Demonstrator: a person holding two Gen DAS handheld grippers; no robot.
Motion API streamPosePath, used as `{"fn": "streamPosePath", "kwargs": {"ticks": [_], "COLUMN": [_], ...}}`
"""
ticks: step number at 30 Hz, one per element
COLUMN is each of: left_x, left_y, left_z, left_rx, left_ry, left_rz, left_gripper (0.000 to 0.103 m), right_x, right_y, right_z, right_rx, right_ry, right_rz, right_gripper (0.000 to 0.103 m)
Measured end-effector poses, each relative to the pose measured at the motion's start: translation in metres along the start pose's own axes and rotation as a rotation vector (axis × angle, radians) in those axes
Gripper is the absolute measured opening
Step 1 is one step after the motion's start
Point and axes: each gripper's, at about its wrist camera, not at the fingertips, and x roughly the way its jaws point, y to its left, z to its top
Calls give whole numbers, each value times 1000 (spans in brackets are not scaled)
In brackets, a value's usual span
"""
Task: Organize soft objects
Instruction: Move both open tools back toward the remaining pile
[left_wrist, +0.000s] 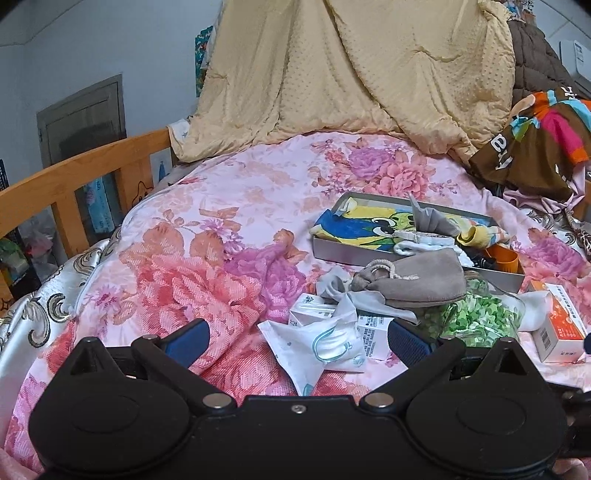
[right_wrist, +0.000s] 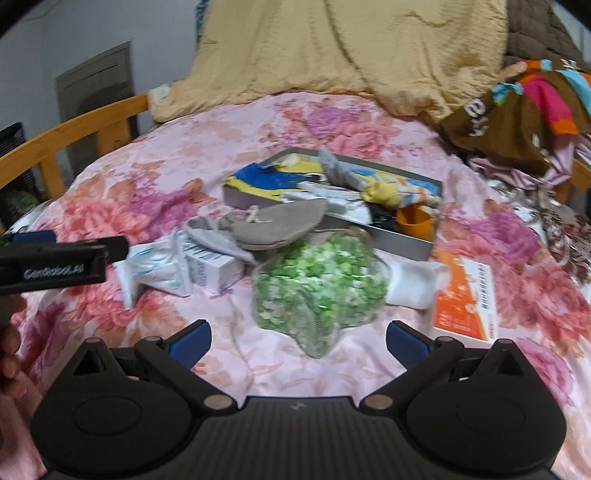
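On the bed, the floral bedspread (left_wrist: 207, 206) fills the left half of both views and lies bare there, bounded at the far left by a wooden bed rail (left_wrist: 74, 173). The left tool (left_wrist: 297, 338) sits at the bottom of its view with its blue fingers spread wide, nothing between them; a white packet (left_wrist: 325, 347) lies just beyond. Right of centre a grey pouch (left_wrist: 413, 282) with a cord rests against the near wall of a shallow grey tray (left_wrist: 347, 251), which holds a yellow-and-blue cartoon cloth (left_wrist: 362, 221), grey fabric, a yellow sock (left_wrist: 471, 234) and an orange cup (left_wrist: 504, 256) at its right end. In the right wrist view the right tool (right_wrist: 298, 345) is likewise spread and empty, with a clear bag of green pieces (right_wrist: 321, 284) just ahead. An orange box (right_wrist: 467, 299) lies at the right, beside a white sock (right_wrist: 413, 284). A beige quilt (left_wrist: 354, 70) closes the far edge.
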Motion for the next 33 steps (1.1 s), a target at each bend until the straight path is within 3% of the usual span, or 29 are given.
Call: {"fn": "streamPosePath", "kwargs": {"ticks": [19, 33], "left_x": [20, 39], "left_y": [3, 26], "left_z": [1, 5], "left_rx": [0, -185], "left_ry": [74, 180], "left_rz": [-36, -33], "left_gripper": [102, 102], "right_x": [18, 51], "right_y": [0, 16], "right_z": [17, 38], "right_rx": [-92, -252], "right_ry": [-40, -74], "right_rz": [112, 115], "right_gripper": [103, 103]}}
